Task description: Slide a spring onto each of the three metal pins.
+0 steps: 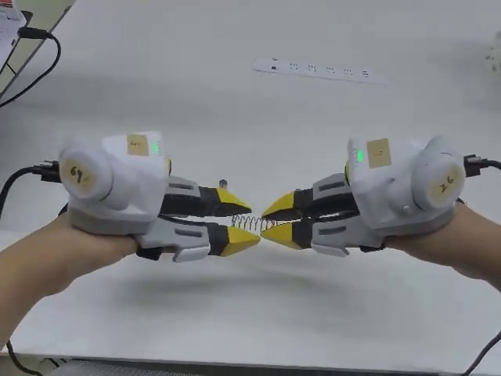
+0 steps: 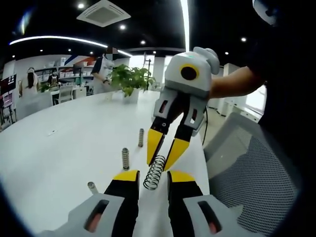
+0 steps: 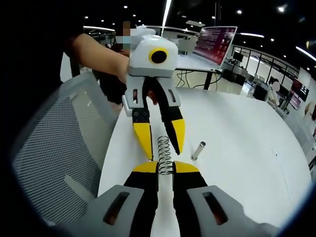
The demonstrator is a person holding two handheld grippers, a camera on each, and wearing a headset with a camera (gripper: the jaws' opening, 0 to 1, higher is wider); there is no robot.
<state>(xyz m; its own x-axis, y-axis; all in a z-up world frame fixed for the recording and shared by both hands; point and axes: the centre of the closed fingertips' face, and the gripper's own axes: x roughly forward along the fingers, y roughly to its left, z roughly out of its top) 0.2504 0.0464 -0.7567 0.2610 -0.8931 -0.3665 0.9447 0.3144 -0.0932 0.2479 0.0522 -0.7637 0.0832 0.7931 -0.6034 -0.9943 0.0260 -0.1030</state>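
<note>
A small steel spring (image 1: 249,225) hangs level above the white table between my two grippers, which face each other tip to tip. My right gripper (image 3: 166,168) is shut on one end of the spring (image 3: 164,150). My left gripper (image 2: 154,176) is open, its yellow fingertips (image 2: 126,176) standing on either side of the spring's (image 2: 154,172) other end without pinching it. On the table beyond stand two pins wearing springs (image 2: 125,158) (image 2: 140,137), with a bare pin (image 2: 92,187) nearer. The bare pin (image 3: 197,150) also stands just right of the spring, and one pin top (image 1: 223,184) peeks over the left gripper.
A white power strip (image 1: 321,70) lies at the far side of the table. Black cables (image 1: 35,59) trail at the left edge. A grey mesh chair (image 3: 59,148) stands by the table's near edge. A potted plant (image 2: 129,79) sits at the far end.
</note>
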